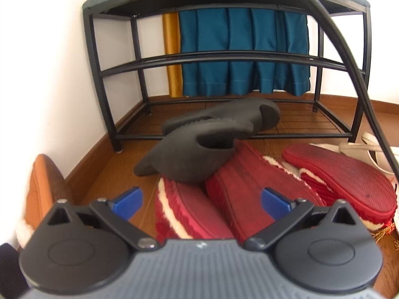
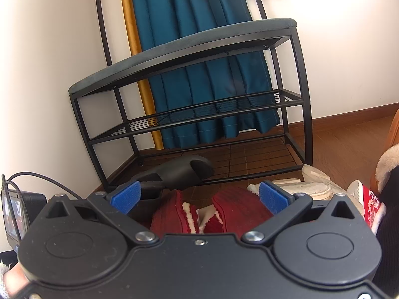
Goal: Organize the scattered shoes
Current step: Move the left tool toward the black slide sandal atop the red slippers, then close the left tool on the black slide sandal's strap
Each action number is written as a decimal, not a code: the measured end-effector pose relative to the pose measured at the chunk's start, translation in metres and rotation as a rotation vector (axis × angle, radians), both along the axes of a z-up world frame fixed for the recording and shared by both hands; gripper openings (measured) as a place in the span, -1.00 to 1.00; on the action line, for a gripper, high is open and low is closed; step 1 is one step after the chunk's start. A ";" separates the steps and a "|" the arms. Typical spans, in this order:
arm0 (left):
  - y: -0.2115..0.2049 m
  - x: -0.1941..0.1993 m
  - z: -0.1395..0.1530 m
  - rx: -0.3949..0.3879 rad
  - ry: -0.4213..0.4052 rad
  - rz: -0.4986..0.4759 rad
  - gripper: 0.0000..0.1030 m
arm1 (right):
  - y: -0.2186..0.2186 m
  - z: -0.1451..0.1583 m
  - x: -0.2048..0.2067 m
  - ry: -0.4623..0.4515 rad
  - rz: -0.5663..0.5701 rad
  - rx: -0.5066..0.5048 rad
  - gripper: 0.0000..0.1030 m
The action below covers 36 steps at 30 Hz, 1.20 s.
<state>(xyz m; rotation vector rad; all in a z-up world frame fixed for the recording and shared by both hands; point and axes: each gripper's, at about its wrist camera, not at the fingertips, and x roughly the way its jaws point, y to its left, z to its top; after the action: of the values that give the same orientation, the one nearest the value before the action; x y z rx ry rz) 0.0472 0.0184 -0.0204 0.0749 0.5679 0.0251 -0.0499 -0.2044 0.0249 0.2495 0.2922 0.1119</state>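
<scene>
Shoes lie in a heap on the wood floor before a black metal shoe rack (image 1: 117, 69). Two dark grey slides (image 1: 189, 159) lie on top, one (image 1: 239, 114) partly on the rack's bottom shelf. Red fleece-lined slippers (image 1: 249, 189) lie under them, one sole-up (image 1: 344, 174). My left gripper (image 1: 200, 203) is open and empty just above the red slippers. My right gripper (image 2: 199, 199) is open and empty over red slippers (image 2: 174, 214), with a grey slide (image 2: 184, 169) beyond. The rack (image 2: 299, 79) also shows in the right wrist view.
A white sandal (image 1: 369, 147) lies at the right; a cream shoe (image 2: 304, 186) and a red printed shoe (image 2: 371, 201) lie right of my right gripper. An orange fleece-lined boot (image 1: 42, 186) leans on the left wall. A teal curtain (image 1: 239, 49) hangs behind the rack. A black cable (image 1: 349, 57) crosses the view.
</scene>
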 end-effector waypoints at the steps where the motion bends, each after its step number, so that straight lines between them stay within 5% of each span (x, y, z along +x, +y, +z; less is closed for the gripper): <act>1: 0.000 0.004 -0.001 -0.002 0.005 0.001 0.84 | 0.000 0.000 0.001 0.002 0.001 -0.001 1.00; 19: 0.020 0.057 -0.018 0.034 -0.031 0.024 0.91 | 0.006 -0.005 0.015 0.013 0.017 -0.016 1.00; 36: 0.040 0.090 -0.031 -0.023 -0.030 0.050 0.83 | 0.013 -0.011 0.028 0.034 0.044 -0.027 1.00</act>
<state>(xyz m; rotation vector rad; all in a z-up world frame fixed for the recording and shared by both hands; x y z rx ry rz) 0.1371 0.0582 -0.0515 0.0375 0.5403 0.0686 -0.0223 -0.1916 0.0134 0.2182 0.3327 0.1473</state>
